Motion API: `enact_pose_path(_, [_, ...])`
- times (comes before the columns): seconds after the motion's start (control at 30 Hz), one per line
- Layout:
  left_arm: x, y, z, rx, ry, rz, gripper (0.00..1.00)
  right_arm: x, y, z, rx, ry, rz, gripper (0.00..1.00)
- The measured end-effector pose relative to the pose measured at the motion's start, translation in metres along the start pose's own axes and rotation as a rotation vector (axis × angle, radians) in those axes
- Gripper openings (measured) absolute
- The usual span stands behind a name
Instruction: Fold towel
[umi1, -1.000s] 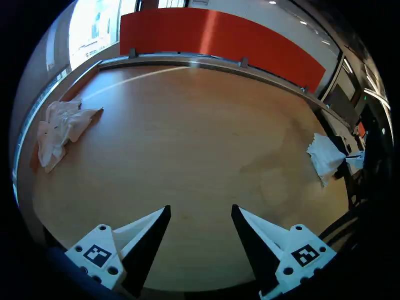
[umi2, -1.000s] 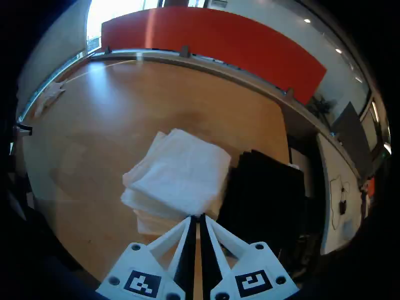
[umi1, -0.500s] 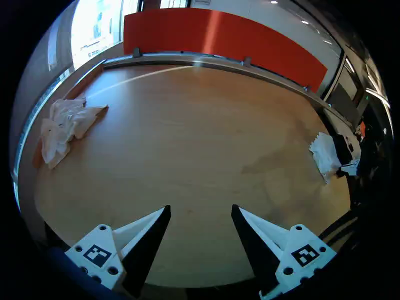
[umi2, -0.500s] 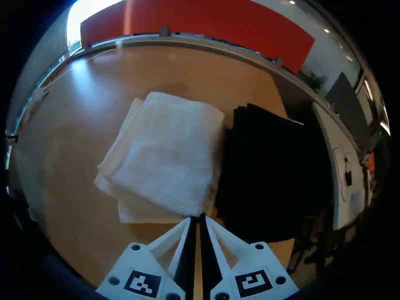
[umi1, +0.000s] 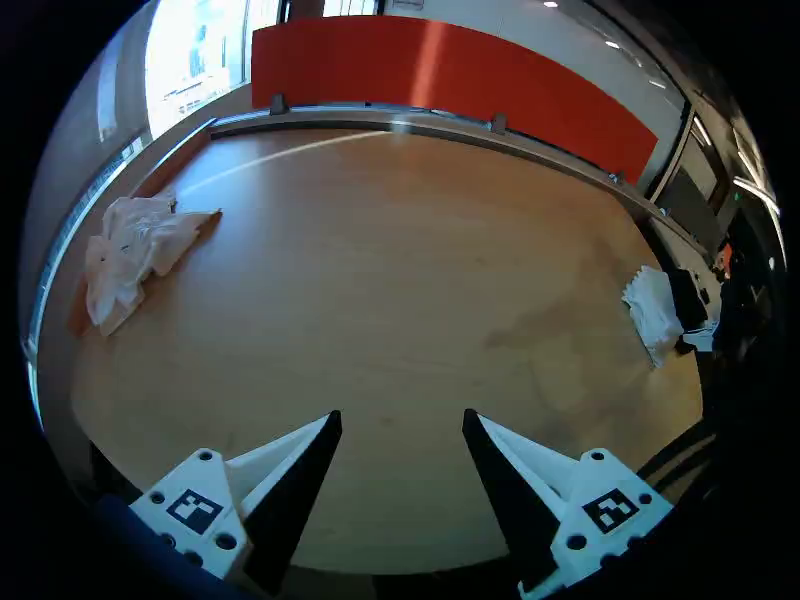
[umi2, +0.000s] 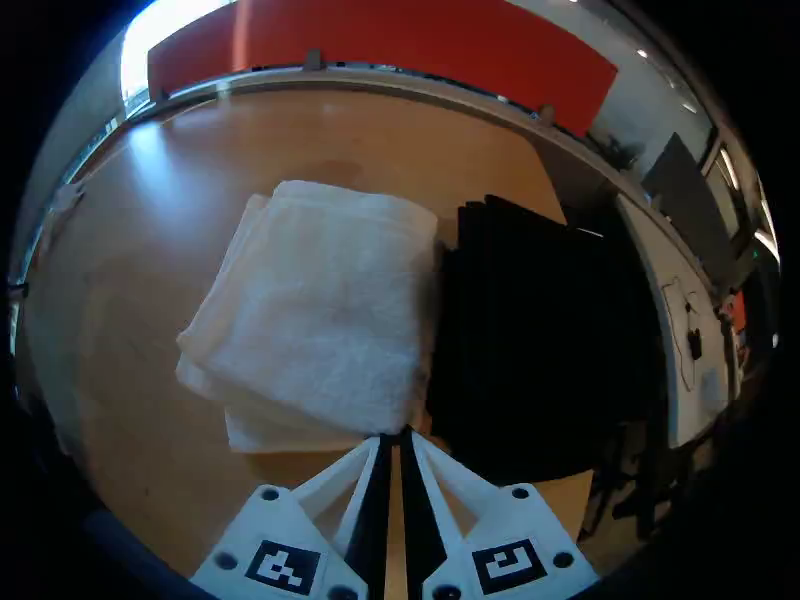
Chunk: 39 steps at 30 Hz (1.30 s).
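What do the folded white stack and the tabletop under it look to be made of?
The folded white stack looks like cotton terry towelling: matte, with a nubbly pile and soft, rounded fold edges. The tabletop looks like wood or wood-look laminate, smooth and semi-gloss, with a warm tone and window glare on it. I cannot tell which of the two it is.

Folded towel stack (umi2: 320, 310) lies on the table (umi2: 150, 250) nr its right edge. A second flat pile (umi2: 540, 340) touches the stack's rt side. Crumpled towel (umi1: 135, 255) lies well apart, by the left edge nr the far-left corner. Divider panel (umi1: 450, 75) stands along the far edge. Right gripper (umi2: 397, 435) is just before the stack's near side; left gripper (umi1: 401, 413) is over the near edge.
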<state>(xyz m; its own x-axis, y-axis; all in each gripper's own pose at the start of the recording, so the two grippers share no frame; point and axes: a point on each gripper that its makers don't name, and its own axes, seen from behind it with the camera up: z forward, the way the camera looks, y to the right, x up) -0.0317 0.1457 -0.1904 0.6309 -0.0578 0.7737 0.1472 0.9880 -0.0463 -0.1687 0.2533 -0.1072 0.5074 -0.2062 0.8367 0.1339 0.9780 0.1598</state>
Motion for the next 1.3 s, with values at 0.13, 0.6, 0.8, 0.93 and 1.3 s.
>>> enact_pose_path(0.13, [-0.001, 0.0, 0.0, 0.0, -0.003, 0.004, 0.89, 0.0, 0.0, 0.003, -0.004, -0.001, 0.014, 0.06])
enact_pose_path(0.6, [0.005, -0.012, -0.003, 0.006, 0.012, -0.008, 0.9, -0.004, 0.001, -0.01, -0.045, 0.042, 0.058, 0.37])
enact_pose_path(0.8, [0.009, -0.02, -0.001, 0.008, 0.023, -0.014, 0.89, -0.004, -0.009, -0.021, -0.045, 0.081, 0.082, 0.68])
enact_pose_path(0.93, [0.015, -0.023, 0.001, 0.001, 0.039, -0.017, 0.89, 0.0, -0.015, -0.027, -0.039, 0.107, 0.102, 0.85])
enact_pose_path(1.3, [0.039, -0.031, 0.002, -0.012, 0.097, -0.012, 0.9, 0.028, -0.031, -0.05, -0.045, 0.216, 0.149, 0.96])
